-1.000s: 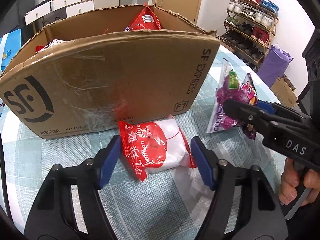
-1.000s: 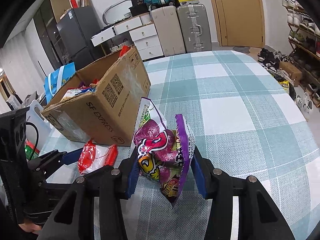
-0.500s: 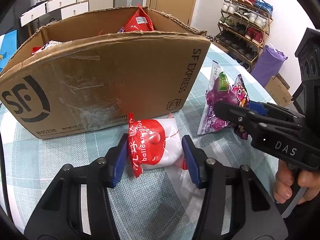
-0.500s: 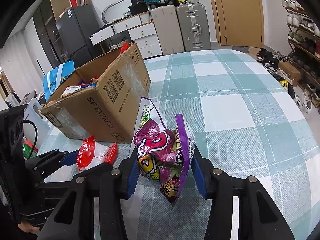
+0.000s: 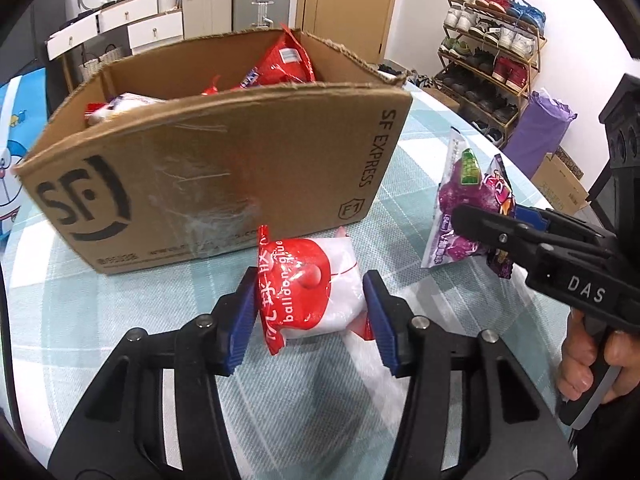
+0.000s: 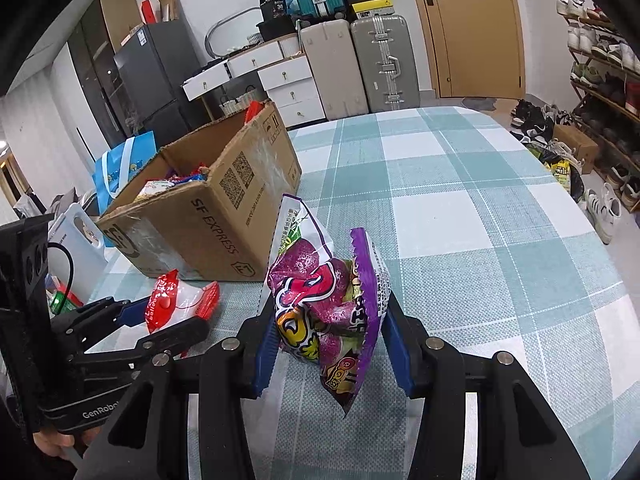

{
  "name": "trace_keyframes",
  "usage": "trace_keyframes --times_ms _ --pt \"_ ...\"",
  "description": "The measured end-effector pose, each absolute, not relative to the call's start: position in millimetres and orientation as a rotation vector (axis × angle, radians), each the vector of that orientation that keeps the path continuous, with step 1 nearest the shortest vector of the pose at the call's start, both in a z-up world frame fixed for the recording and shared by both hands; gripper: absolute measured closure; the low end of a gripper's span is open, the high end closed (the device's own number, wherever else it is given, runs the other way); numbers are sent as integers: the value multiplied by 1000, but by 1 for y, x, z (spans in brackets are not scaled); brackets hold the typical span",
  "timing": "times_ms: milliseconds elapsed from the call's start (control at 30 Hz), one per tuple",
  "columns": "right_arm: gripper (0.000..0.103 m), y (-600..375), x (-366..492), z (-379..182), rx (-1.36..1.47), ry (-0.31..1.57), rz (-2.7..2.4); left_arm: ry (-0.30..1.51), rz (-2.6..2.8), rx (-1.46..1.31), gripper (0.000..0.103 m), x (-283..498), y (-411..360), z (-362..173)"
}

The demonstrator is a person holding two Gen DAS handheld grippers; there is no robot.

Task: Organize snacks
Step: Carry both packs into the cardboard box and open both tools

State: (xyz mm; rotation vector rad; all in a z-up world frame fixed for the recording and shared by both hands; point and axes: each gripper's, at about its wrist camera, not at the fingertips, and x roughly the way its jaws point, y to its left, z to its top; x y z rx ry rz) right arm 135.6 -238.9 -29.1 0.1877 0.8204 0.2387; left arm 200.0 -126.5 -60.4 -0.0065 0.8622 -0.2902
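1. My left gripper (image 5: 310, 314) was clamped on a red-and-white packet (image 5: 310, 290) printed "balloon glue", its blue pads (image 5: 242, 322) pressed against both sides of the wrapper.
2. That packet sat low over the checked tablecloth (image 5: 100, 320), just in front of the cardboard box (image 5: 224, 176); I could not tell whether it touched the cloth.
3. My right gripper (image 6: 330, 334) held two snack bags squeezed together — a purple-and-white bag (image 6: 298, 248) on the box side and a purple-edged bag (image 6: 362, 312) beside it, crumpled between the pads.
4. In the right wrist view those bags hung clear of the cloth, near the box's corner marked "SF EXPRESS".
5. The box stood open on the table, with a red snack bag (image 5: 286, 62) leaning against its far wall and other wrappers visible inside.
6. Further out — two suitcases (image 6: 360, 66) by the wooden door (image 6: 474, 26), white drawers (image 6: 280, 76), and a shoe rack (image 5: 486, 60) along the wall.
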Motion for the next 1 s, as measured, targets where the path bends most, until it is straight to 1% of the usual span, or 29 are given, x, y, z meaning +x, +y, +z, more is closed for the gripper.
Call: trace_keyframes --times_ms 333,633,1000 --pt "55 -228 115 -4 191 745 283 786 -251 -32 54 166 -94 -25" --pt "55 -210 107 30 178 672 326 690 -208 -48 54 133 -55 25" --pt "55 -179 121 60 154 623 370 617 -159 -51 54 137 -39 79"
